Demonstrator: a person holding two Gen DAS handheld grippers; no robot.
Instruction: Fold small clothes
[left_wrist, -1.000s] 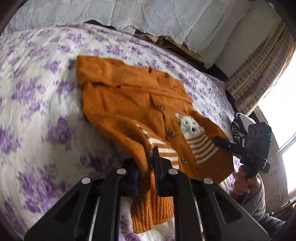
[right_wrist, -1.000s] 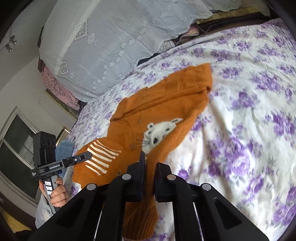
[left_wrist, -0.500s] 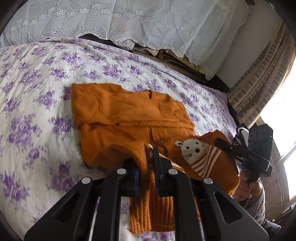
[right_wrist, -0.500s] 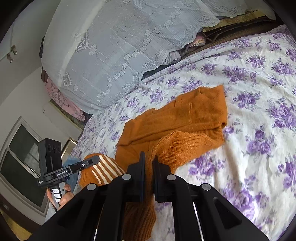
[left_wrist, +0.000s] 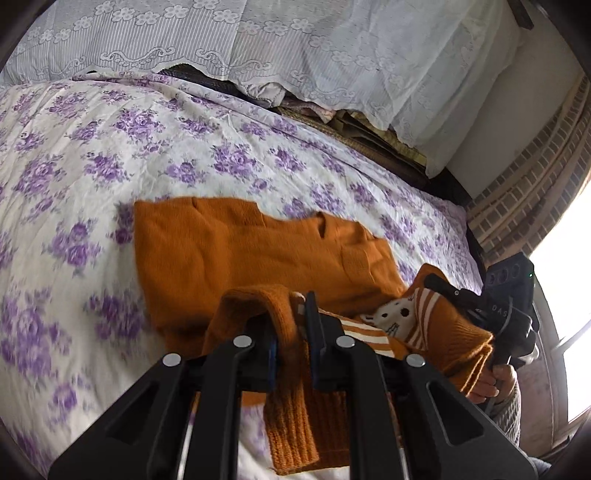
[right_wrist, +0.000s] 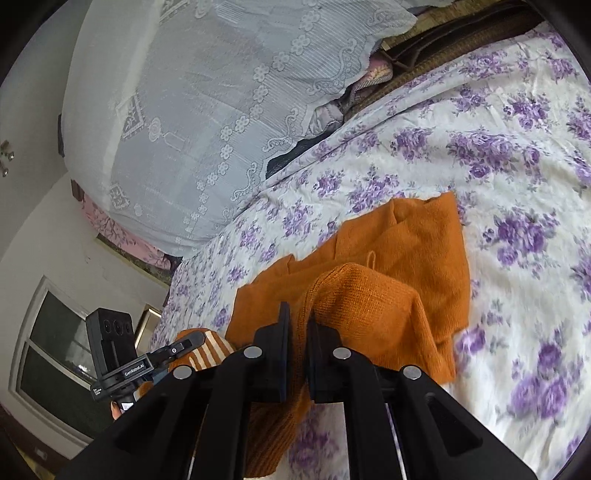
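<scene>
An orange knitted cardigan (left_wrist: 236, 251) with a white animal patch and stripes lies on the flowered bed sheet (left_wrist: 74, 155). My left gripper (left_wrist: 291, 306) is shut on its lower hem and holds it lifted over the garment's upper part. My right gripper (right_wrist: 297, 317) is shut on the other hem corner of the cardigan (right_wrist: 413, 258), also lifted. The striped front hangs folded between the two grippers. The right gripper also shows in the left wrist view (left_wrist: 458, 295), and the left one in the right wrist view (right_wrist: 181, 345).
A pile under a white lace cover (left_wrist: 295, 48) stands along the far side of the bed. A brick-patterned wall (left_wrist: 528, 192) and a bright window are at the right. A window (right_wrist: 55, 354) is at the left in the right wrist view.
Both grippers have carried the cardigan's lower hem up and forward over its upper part. The buttoned front with the animal patch is now mostly folded under.
</scene>
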